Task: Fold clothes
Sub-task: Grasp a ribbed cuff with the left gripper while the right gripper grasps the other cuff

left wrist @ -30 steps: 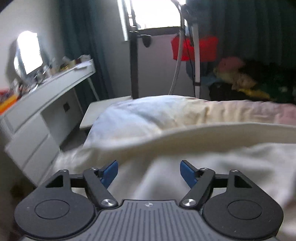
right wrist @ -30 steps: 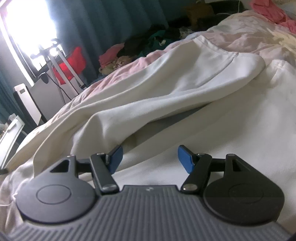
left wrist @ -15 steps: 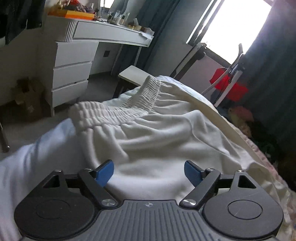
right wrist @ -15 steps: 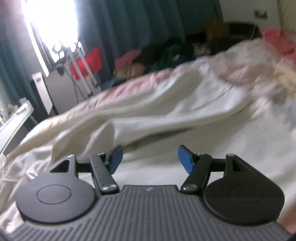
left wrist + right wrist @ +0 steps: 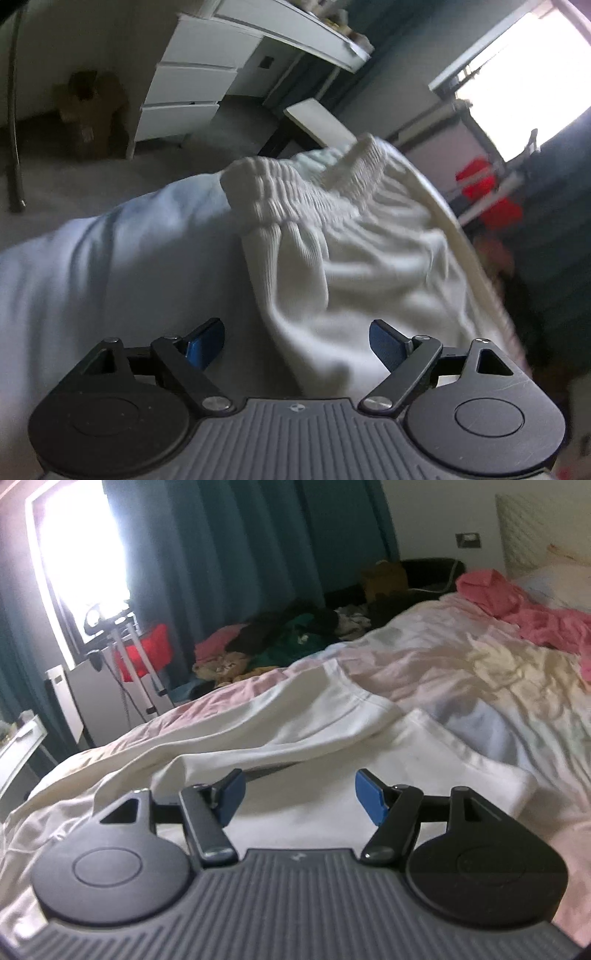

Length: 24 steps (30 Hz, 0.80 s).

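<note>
Left gripper (image 5: 297,341): jaws wide and closing slightly, nothing pressed by the pads. White trousers (image 5: 354,266) lie on the bed (image 5: 110,266) straight ahead, cloth edge running between the blue pads (image 5: 207,345) but not clamped. Elastic waistband (image 5: 295,195) is the far end in the left wrist view, bunched and ruffled, pointing toward the bed edge and the white drawers (image 5: 188,77). The frame is motion-blurred, and the view is strongly tilted.

Right gripper (image 5: 299,799): jaws released, holding nothing, hovering over the trousers (image 5: 295,720). In this view the long axis runs from lower left up to the right across the bed (image 5: 461,672). Two legs lie roughly side by side, with a dark gap between them just past the jaws. Both leg ends point right, toward the pink garment (image 5: 517,605) near the headboard end. The nearer leg ends further right than the far one, its hem just beyond the right pad (image 5: 369,801).

Background: teal curtain (image 5: 221,554), bright window (image 5: 85,550), clothes pile (image 5: 280,638) on the floor beyond the bed.
</note>
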Tool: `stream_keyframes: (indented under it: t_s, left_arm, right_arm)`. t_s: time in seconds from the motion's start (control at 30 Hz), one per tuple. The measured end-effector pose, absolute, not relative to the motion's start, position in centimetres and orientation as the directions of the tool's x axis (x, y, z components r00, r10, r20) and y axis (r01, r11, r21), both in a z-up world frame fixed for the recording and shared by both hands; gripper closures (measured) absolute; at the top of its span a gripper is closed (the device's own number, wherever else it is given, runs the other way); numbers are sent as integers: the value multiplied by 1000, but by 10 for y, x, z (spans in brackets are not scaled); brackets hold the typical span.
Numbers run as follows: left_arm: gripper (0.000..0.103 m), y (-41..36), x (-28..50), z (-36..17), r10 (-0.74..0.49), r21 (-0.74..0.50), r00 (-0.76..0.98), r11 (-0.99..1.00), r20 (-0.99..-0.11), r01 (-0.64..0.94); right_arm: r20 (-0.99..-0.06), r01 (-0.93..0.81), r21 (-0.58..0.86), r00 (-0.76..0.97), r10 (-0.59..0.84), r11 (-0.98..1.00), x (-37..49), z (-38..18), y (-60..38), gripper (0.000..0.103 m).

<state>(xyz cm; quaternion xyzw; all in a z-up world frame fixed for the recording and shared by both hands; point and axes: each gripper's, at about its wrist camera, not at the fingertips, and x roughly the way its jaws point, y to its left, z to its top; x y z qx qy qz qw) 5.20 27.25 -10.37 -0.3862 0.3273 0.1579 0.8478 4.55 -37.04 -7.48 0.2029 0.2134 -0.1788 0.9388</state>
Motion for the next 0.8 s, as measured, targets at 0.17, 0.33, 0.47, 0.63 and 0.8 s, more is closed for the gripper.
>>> stream_keyframes:
  t_s: [0.17, 0.33, 0.47, 0.63, 0.8]
  left_arm:
    - [59, 292, 62, -113, 40, -588, 764, 613, -644, -527]
    - [88, 294, 78, -111, 44, -528, 772, 705, -634, -474]
    - [93, 297, 67, -101, 33, -557, 816, 715, -578, -423]
    - [93, 305, 56, -96, 16, -629, 854, 669, -520, -396]
    - [93, 310, 49, -95, 13, -671, 865, 625, -502, -399]
  right_arm:
    - [-505, 450, 360, 831, -235, 817, 47, -84, -382, 35]
    - [-552, 519, 398, 794, -255, 756, 47, -95, -402, 35]
    - [-551, 568, 449, 784, -286, 689, 34, -97, -433, 35]
    - [-576, 641, 509, 750, -325, 575, 12, -113, -477, 34]
    - [-599, 697, 571, 715, -361, 434, -17, -138, -509, 33]
